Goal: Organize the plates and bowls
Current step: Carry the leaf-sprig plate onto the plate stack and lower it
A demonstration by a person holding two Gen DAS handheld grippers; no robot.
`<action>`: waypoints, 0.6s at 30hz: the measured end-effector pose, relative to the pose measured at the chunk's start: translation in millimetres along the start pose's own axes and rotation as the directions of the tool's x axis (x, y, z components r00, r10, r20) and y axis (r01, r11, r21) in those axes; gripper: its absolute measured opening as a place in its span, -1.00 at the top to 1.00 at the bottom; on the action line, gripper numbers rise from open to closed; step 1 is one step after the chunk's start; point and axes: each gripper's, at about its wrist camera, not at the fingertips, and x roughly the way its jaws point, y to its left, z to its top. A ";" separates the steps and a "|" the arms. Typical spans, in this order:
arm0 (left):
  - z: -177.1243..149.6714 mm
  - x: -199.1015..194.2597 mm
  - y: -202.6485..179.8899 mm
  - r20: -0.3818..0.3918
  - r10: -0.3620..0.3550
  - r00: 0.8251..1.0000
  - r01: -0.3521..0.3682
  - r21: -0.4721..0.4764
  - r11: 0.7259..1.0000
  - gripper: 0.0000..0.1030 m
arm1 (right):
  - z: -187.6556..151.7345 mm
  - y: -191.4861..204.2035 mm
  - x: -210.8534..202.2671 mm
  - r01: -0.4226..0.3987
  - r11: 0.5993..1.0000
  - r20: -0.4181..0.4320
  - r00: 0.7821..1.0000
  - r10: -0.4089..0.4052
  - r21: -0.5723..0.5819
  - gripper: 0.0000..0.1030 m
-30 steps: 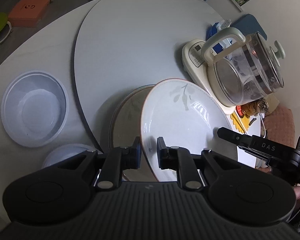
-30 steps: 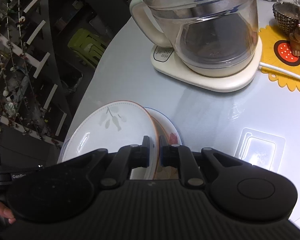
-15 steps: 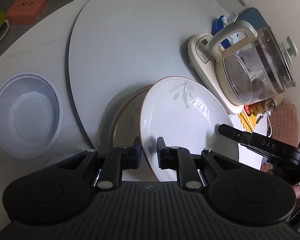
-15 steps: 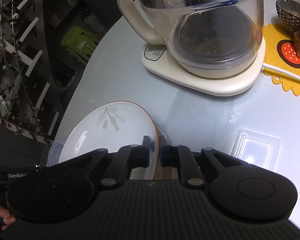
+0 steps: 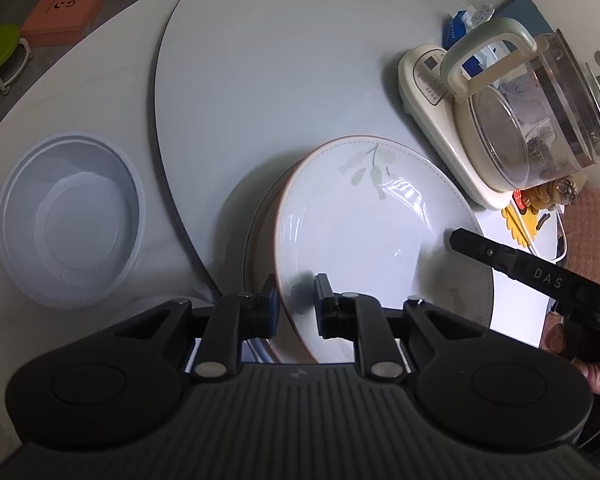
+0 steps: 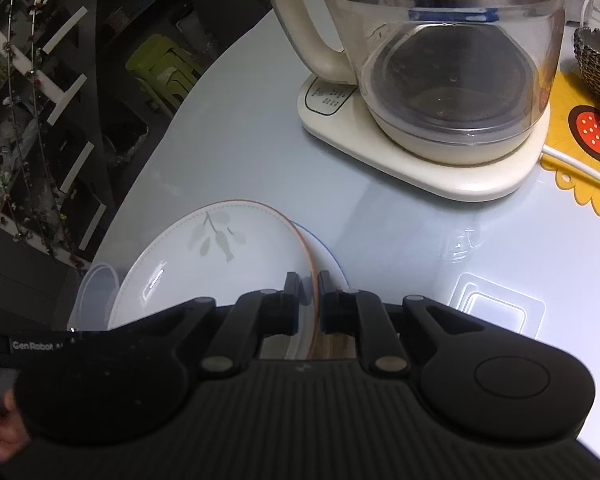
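Your left gripper (image 5: 295, 298) has its fingers (image 5: 269, 306) pinched narrow on the near rim of the leaf-print plate (image 5: 364, 236); your right gripper (image 6: 309, 294) clamps the same plate (image 6: 204, 264) on its opposite rim, fingers (image 6: 291, 296) narrow too; so you hold it from both sides. The plate is round, no long axis; it sits tilted, hollow face turned up, leaf motif toward the far edge, over the round desk (image 5: 284, 72). Glossy white ceramic, thin orange-brown rim line, dashed ring inside the rim. Under it lies a second plate (image 6: 324, 250), blue-rimmed, mostly covered; only an arc of edge shows; whether the two touch I cannot tell. Left of the plates a translucent plastic bowl (image 5: 70, 220) stands upright on the desk's outer ring, well apart; another pale rim just below it is cut off by your gripper body. Beyond the plate, near its far right edge, a glass kettle (image 5: 536, 120) sits on a cream base, smooth and clear, dark residue inside. A yellow mat (image 6: 580, 148) with a small figurine lies right of the kettle, partly cropped. Your hand (image 6: 0, 428) shows at the frame's edge.
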 end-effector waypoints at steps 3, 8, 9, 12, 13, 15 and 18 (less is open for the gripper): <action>-1.1 1.5 1.8 -0.016 0.004 1.000 -0.004 -0.005 1.000 0.61 | -1.1 3.6 -0.9 0.017 1.000 0.002 1.000 -0.017 -0.020 0.75; -2.9 5.0 -0.3 -0.049 0.011 0.999 -0.011 0.001 1.000 0.60 | -6.2 13.4 -1.2 0.075 0.994 0.011 0.997 -0.075 -0.074 0.76; -3.9 4.8 0.2 -0.055 0.010 0.998 -0.010 -0.002 1.000 0.58 | -6.5 12.9 -0.4 0.090 0.993 0.007 0.996 -0.089 -0.077 0.76; -2.6 2.2 2.7 -0.053 0.006 0.999 -0.007 -0.017 1.000 0.57 | -8.7 11.4 -0.2 0.092 0.993 0.010 0.996 -0.091 -0.071 0.77; -1.7 1.0 3.9 -0.051 0.004 0.999 -0.005 -0.026 1.000 0.57 | -9.1 12.2 -0.3 0.097 0.992 0.012 0.995 -0.096 -0.076 0.77; -1.1 -0.9 7.7 -0.062 -0.003 0.998 0.001 -0.030 1.000 0.57 | -10.5 14.2 -0.1 0.108 0.991 0.017 0.994 -0.107 -0.081 0.77; -3.4 -3.2 7.7 -0.071 -0.005 0.997 0.003 -0.015 1.000 0.57 | -10.5 15.3 -2.5 0.112 0.992 0.024 0.994 -0.110 -0.066 0.78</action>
